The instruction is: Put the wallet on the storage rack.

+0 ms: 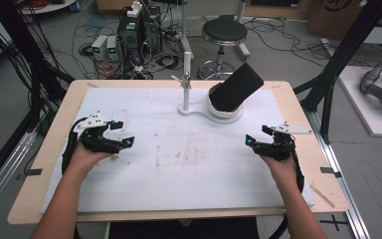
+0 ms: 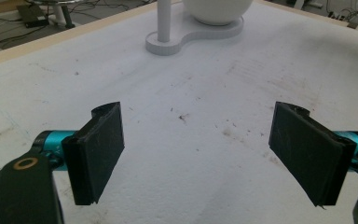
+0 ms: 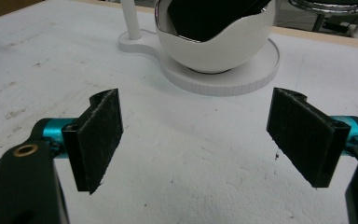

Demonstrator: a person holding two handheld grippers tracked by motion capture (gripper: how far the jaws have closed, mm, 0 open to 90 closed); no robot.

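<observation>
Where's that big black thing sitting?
The black block leans tilted in the white bowl at the table's far middle, right of the white post.

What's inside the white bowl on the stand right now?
A black slab-shaped object leans in the white bowl, its upper part sticking out over the rim. Its lower end and the bowl's bottom are hidden by the wall.

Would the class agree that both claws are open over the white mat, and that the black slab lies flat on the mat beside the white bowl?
Not quite. The black slab is not flat on the mat: it stands tilted inside the white bowl, as the high view shows. The rest holds: the left claw and the right claw are both open over the white mat.
</observation>
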